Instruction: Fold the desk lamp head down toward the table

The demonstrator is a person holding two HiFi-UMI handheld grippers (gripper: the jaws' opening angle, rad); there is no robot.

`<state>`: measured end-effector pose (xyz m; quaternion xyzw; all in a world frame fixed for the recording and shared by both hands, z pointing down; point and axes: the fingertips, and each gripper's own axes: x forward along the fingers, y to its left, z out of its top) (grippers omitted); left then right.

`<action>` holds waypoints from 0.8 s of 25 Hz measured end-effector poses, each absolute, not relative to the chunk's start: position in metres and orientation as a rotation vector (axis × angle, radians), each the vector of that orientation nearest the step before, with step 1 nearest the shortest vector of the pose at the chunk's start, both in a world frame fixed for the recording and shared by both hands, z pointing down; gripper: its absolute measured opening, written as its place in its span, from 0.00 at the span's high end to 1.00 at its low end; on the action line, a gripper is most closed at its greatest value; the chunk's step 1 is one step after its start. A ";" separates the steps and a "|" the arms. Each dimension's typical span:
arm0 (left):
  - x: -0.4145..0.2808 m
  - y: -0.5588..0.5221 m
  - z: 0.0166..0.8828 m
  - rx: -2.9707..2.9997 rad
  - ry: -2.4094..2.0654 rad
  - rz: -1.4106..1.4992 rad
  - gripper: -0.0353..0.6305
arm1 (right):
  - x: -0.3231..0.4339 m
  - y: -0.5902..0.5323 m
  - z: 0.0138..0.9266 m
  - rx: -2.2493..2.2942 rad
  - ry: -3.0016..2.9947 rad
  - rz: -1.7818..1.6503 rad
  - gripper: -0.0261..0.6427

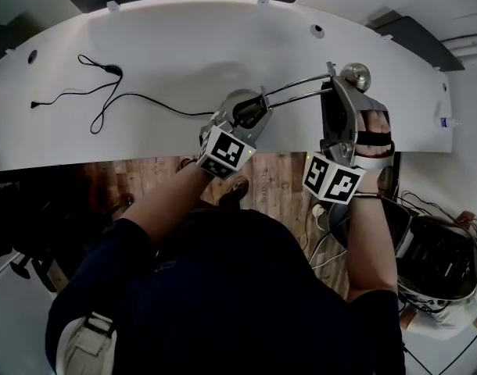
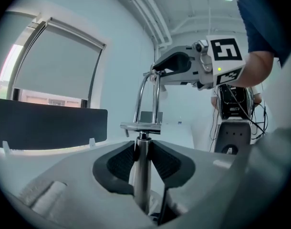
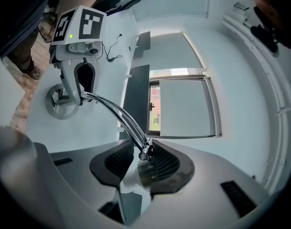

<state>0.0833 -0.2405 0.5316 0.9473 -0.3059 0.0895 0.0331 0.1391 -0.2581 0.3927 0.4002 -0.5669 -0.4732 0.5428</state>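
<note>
The desk lamp stands near the front edge of the white table (image 1: 160, 53). Its round base (image 1: 237, 98) is on the left, and twin chrome arms (image 1: 297, 87) run right to the chrome lamp head (image 1: 356, 76). My left gripper (image 1: 250, 114) is at the base, shut on the upright chrome post (image 2: 142, 175), with both pads against it. My right gripper (image 1: 340, 80) is rolled onto its side at the arms' far end. The lamp head (image 3: 148, 173) sits between its ribbed pads, which close on it. The right gripper view also shows the left gripper (image 3: 83, 78) at the base (image 3: 59, 101).
A black cable (image 1: 105, 92) snakes across the table's left half and runs to the lamp base. A dark panel stands along the table's far edge (image 2: 50, 123). Below the near edge is wooden floor (image 1: 277, 186), and a helmet-like object (image 1: 442, 264) and wires lie at the right.
</note>
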 end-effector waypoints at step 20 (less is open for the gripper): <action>0.040 -0.204 0.521 2.910 -0.923 0.157 0.78 | 0.162 -0.229 0.479 1.247 -1.679 -0.499 0.80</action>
